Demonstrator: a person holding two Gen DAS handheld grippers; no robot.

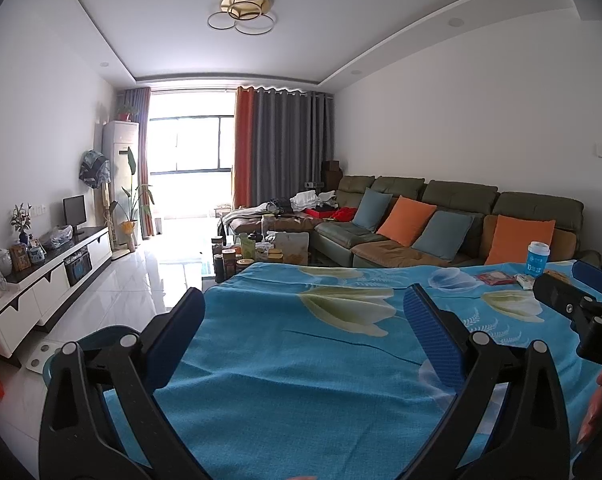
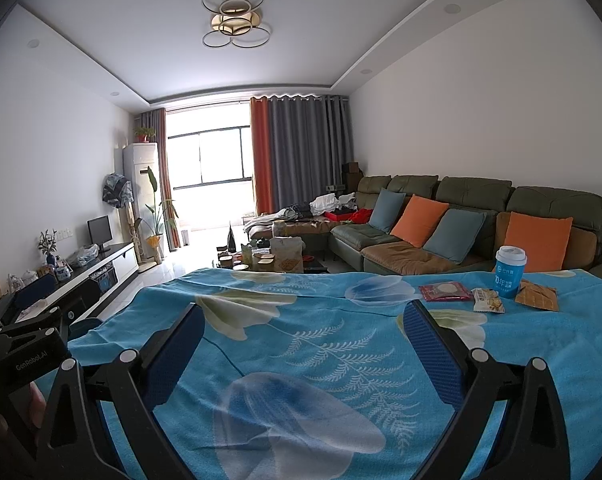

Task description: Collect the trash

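A blue paper cup (image 2: 509,271) stands at the far right of a table under a blue flowered cloth (image 2: 301,344). Beside it lie a red wrapper (image 2: 445,291), a white snack wrapper (image 2: 488,301) and an orange wrapper (image 2: 537,296). My right gripper (image 2: 304,312) is open and empty, hovering over the cloth, well short and left of the trash. My left gripper (image 1: 304,300) is open and empty over the cloth's left part. The left wrist view shows the cup (image 1: 537,258) and red wrapper (image 1: 495,278) far right, behind the right gripper's body (image 1: 581,308).
A teal bin rim (image 1: 97,336) shows at the table's left edge on the tiled floor. A cluttered coffee table (image 2: 269,260) stands beyond the table. A green sofa (image 2: 461,232) with cushions runs along the right wall, a TV cabinet (image 1: 49,280) along the left.
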